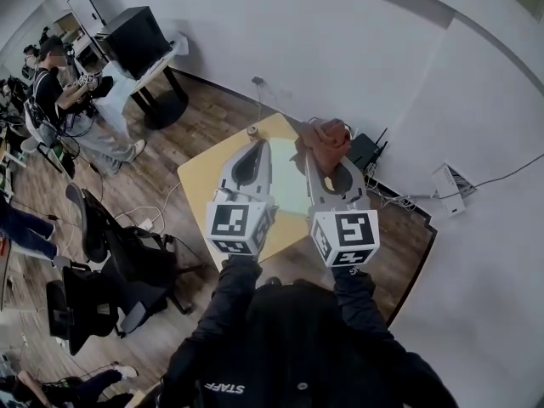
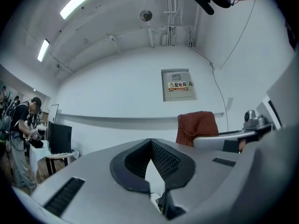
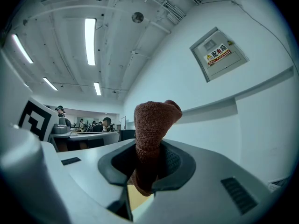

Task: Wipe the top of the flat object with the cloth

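Note:
Both grippers are held high above a small yellow table (image 1: 197, 192), side by side and pointing level at a white wall. My right gripper (image 3: 148, 146) is shut on a reddish-brown knitted cloth (image 3: 152, 118), which sticks up out of the jaws. In the head view the cloth (image 1: 328, 136) bunches at the right gripper (image 1: 321, 153) tip. My left gripper (image 2: 150, 141) is shut with nothing in it; in the head view the left gripper (image 1: 258, 144) stands to the left of the right one. A pale flat object (image 1: 287, 190) lies on the table between and below them, partly hidden.
A small round thing (image 1: 252, 131) sits at the table's far edge. Black office chairs (image 1: 110, 253) stand at lower left. People work at desks (image 1: 127, 66) at the far left. Boxes and cables (image 1: 367, 153) lie by the wall. An electrical panel (image 2: 177, 85) hangs on the wall ahead.

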A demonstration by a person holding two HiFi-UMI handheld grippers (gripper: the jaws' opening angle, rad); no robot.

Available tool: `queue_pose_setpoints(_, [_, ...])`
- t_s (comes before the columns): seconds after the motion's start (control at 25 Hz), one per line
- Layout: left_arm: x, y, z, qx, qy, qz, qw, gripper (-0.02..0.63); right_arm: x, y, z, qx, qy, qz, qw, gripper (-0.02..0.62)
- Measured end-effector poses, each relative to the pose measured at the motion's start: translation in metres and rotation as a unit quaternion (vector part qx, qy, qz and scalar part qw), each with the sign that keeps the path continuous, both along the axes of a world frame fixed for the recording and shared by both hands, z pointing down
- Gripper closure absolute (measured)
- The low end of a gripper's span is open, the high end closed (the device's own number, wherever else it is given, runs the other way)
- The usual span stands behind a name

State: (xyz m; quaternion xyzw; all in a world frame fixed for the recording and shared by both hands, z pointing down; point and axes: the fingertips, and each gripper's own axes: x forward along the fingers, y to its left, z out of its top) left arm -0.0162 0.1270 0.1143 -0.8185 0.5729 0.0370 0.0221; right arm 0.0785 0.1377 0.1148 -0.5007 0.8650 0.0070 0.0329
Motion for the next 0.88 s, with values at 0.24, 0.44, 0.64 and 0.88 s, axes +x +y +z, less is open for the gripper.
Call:
queue_pose_setpoints(0.24, [0.0,-0.009,0.005,-0.004,-0.003,-0.004,1.0,0.572,0.001,-0.011,0.001,0.004,0.005,0.005,1.0,0.492])
queue_pose_setpoints(0.44, [-0.007,-0.017,0.009,-0.01,-0.001,-0.007,0.9999,0.572,-0.004,-0.02,0.005,0.0,0.007,0.006,1.0,0.492])
queue_pose_setpoints(0.64, [-0.009,-0.026,0.014,-0.024,-0.003,-0.002,0.9997,0.572,-0.007,-0.027,0.005,0.003,0.013,0.01,1.0,0.492])
queue_pose_setpoints(0.88, [-0.021,-0.034,0.016,-0.023,-0.002,-0.001,0.9997,0.572,-0.018,-0.034,0.007,0.005,0.016,0.016,1.0,0.492])
